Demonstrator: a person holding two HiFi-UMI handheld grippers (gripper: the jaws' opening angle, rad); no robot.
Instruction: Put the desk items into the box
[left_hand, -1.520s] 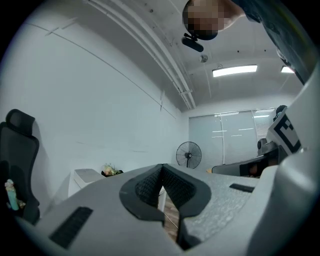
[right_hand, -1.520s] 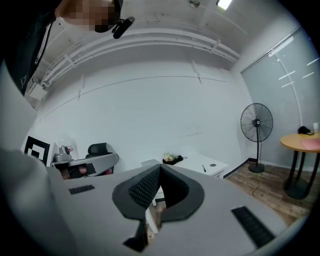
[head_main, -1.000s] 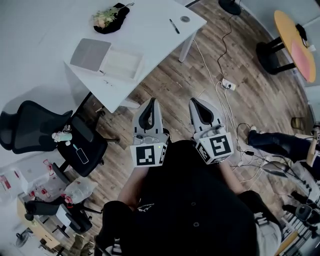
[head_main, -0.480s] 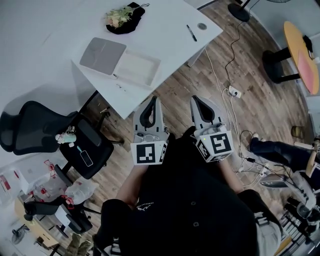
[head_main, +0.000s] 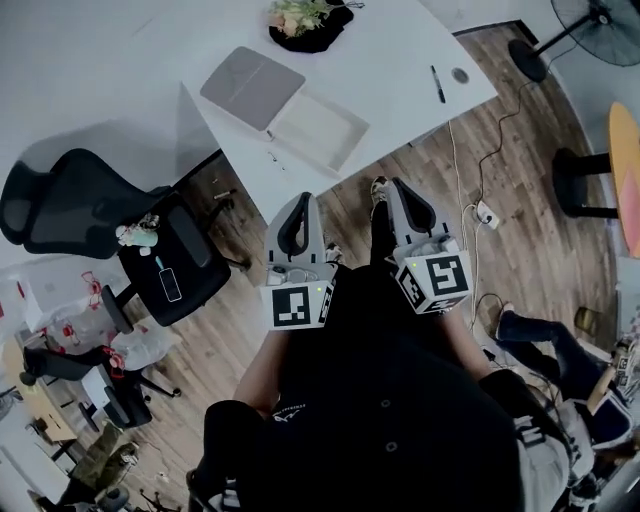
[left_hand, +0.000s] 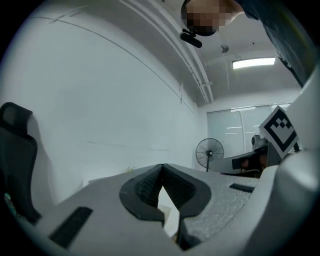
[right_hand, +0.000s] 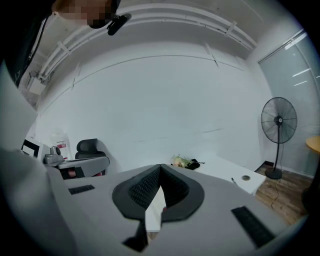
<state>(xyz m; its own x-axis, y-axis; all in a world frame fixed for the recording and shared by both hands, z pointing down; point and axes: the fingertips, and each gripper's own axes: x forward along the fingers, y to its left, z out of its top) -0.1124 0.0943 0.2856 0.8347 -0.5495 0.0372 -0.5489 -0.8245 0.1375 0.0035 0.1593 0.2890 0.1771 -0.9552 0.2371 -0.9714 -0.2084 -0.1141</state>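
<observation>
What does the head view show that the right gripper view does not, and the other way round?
Only the head view: the open box on the desk, and a phone on a chair. Only the right gripper view: ceiling pipes. Both: the desk, flowers, pen, fan and the shut right claw.

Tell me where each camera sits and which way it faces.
Head view: on the person's head, steeply down at the white desk, open box, left gripper, right gripper, dark torso.
Left gripper view: on the left gripper, along its shut jaws toward a white wall and fan; right gripper at right.
Right gripper view: on the right gripper, along its shut jaws toward the desk's flowers.
Shared: both gripper views show the fan.
</observation>
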